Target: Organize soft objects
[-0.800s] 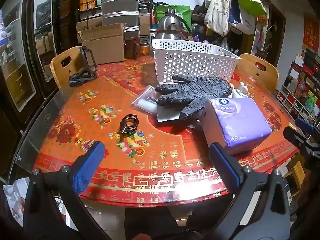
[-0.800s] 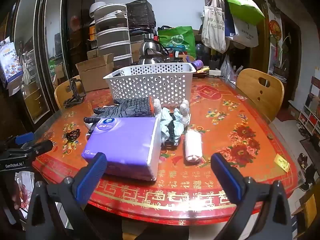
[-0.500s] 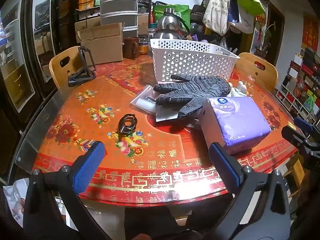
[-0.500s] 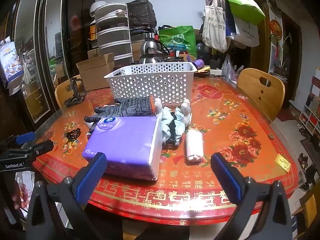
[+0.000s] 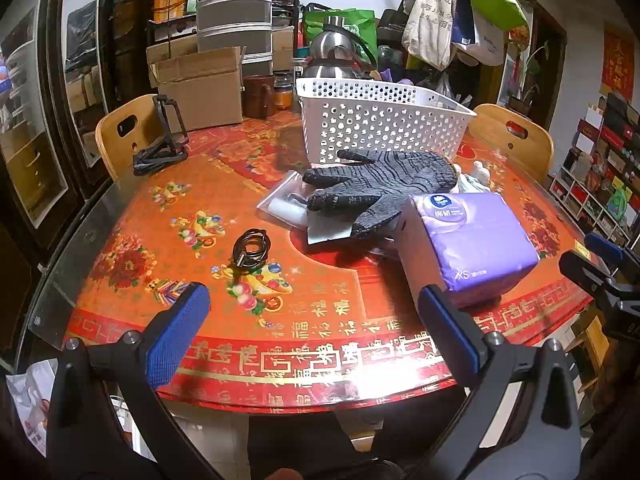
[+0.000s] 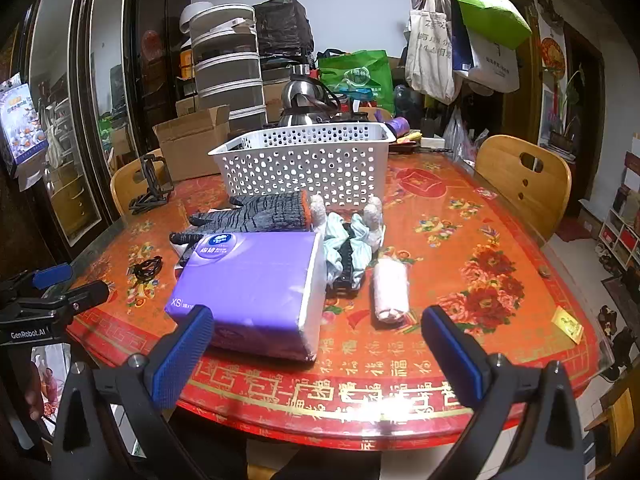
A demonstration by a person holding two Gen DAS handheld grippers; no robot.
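A purple tissue pack [image 6: 252,284] [image 5: 472,240] lies near the table's front edge. Behind it rests a dark grey knit glove [image 5: 384,184] [image 6: 256,212], then a white perforated basket [image 5: 380,120] [image 6: 308,160]. To the right of the pack are a light-blue cloth bundle [image 6: 352,240] and a rolled white cloth [image 6: 390,290]. My left gripper [image 5: 316,328] hovers open over the front edge, nothing between its fingers. My right gripper [image 6: 316,348] is open too, just in front of the tissue pack.
A red patterned glass-topped table [image 5: 168,216] holds a coiled black cable [image 5: 250,246], a clear plastic pouch [image 5: 284,200] under the glove and a black stand [image 5: 164,140]. Wooden chairs [image 6: 524,184], a cardboard box [image 5: 200,88], a kettle and hanging bags crowd the back.
Both views have crept slightly closer to the table and its objects. Nothing on the table has moved, and both grippers stay wide open.
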